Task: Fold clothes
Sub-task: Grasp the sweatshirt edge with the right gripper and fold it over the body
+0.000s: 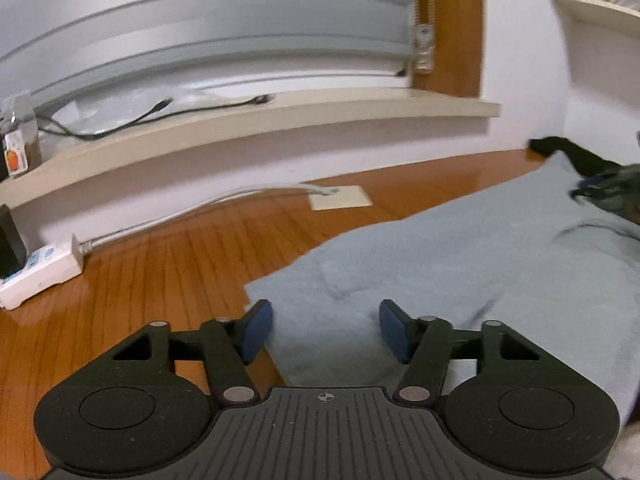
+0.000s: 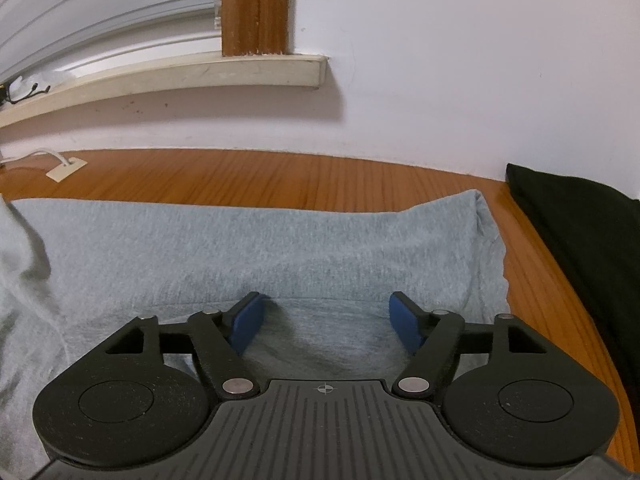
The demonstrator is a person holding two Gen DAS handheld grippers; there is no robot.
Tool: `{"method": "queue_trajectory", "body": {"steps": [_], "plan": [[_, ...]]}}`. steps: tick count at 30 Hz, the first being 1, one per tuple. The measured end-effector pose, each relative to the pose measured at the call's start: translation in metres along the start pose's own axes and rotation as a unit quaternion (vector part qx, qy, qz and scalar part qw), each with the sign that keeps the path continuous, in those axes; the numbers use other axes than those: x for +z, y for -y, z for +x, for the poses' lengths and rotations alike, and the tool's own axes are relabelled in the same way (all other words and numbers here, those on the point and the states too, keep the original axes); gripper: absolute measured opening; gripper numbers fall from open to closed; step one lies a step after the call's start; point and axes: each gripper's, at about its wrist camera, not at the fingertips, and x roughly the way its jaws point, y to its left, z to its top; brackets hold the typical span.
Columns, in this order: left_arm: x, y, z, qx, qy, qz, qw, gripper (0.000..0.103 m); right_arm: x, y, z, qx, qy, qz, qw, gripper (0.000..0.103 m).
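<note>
A light blue-grey garment [image 1: 460, 264] lies spread on the wooden floor [image 1: 152, 276]. My left gripper [image 1: 326, 330] is open, low over the garment's near left corner, with its blue pads [image 1: 256, 330] on either side of the cloth edge. In the right wrist view the same garment [image 2: 260, 248] lies flat with a folded layer near me. My right gripper [image 2: 326, 322] is open just above that cloth, near its right edge. Neither gripper holds anything.
A white power strip [image 1: 44, 272] and cable lie on the floor at left. A window sill [image 1: 240, 120] runs along the white wall. A dark garment [image 2: 580, 232] lies to the right; dark items [image 1: 600, 176] rest at the grey garment's far end.
</note>
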Motion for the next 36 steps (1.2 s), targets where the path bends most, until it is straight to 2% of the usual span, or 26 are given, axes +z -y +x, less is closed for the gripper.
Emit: {"method": "queue_trajectory", "body": {"steps": [1,6,9,11,17,19,23,24,25,26,27,28,29,32,34,36], "plan": [[0.000,0.004,-0.003,-0.005,0.002,0.005,1.0000,0.052,0.000,0.000,0.000,-0.001,0.001,0.000,1.000,0.070],[0.004,0.031,0.003,-0.025,-0.005,0.047,0.9986,0.052,0.002,-0.011,-0.011,-0.015,0.024,-0.030,0.999,0.070],[0.002,0.039,0.007,-0.029,-0.015,0.063,0.9975,0.054,0.006,-0.031,-0.024,0.024,0.033,-0.045,0.998,0.068],[0.000,0.039,0.007,-0.026,-0.020,0.067,0.9972,0.061,0.006,-0.053,-0.027,0.063,0.029,-0.067,0.995,0.063],[-0.002,0.028,0.003,-0.020,-0.038,0.073,0.9964,0.060,0.005,-0.107,-0.027,0.134,0.010,-0.126,0.983,0.061],[-0.003,0.025,0.000,-0.022,-0.043,0.078,0.9958,0.057,0.005,-0.114,-0.027,0.148,0.011,-0.136,0.980,0.061],[-0.003,0.023,0.000,-0.024,-0.046,0.083,0.9952,0.039,0.005,-0.119,-0.033,0.183,0.022,-0.151,0.971,0.061],[-0.002,0.024,0.000,-0.026,-0.045,0.086,0.9950,0.038,0.006,-0.120,-0.032,0.175,0.022,-0.152,0.972,0.061],[-0.002,0.025,0.001,-0.025,-0.043,0.091,0.9946,0.031,0.006,-0.120,-0.031,0.171,0.020,-0.152,0.973,0.055],[-0.002,0.027,0.001,-0.025,-0.041,0.095,0.9943,0.021,0.006,-0.120,-0.029,0.170,0.019,-0.151,0.974,0.039],[-0.001,0.029,0.001,-0.024,-0.038,0.100,0.9939,0.019,0.005,-0.119,-0.026,0.169,0.015,-0.151,0.974,0.027],[0.000,0.030,-0.001,-0.022,-0.032,0.105,0.9937,0.014,0.005,-0.117,-0.024,0.163,0.015,-0.151,0.975,0.007],[0.002,0.031,-0.004,-0.021,-0.022,0.107,0.9937,0.013,0.006,-0.116,-0.022,0.156,0.016,-0.151,0.976,0.003],[0.008,0.032,-0.021,-0.027,0.000,0.102,0.9945,0.013,0.015,-0.104,-0.032,0.157,0.040,-0.140,0.977,0.003],[0.009,0.037,-0.031,-0.030,0.002,0.111,0.9934,0.013,0.021,-0.099,-0.042,0.154,0.051,-0.144,0.976,0.003],[0.006,0.043,-0.034,-0.035,-0.013,0.120,0.9921,0.015,0.020,-0.100,-0.045,0.153,0.045,-0.158,0.974,0.003]]}}
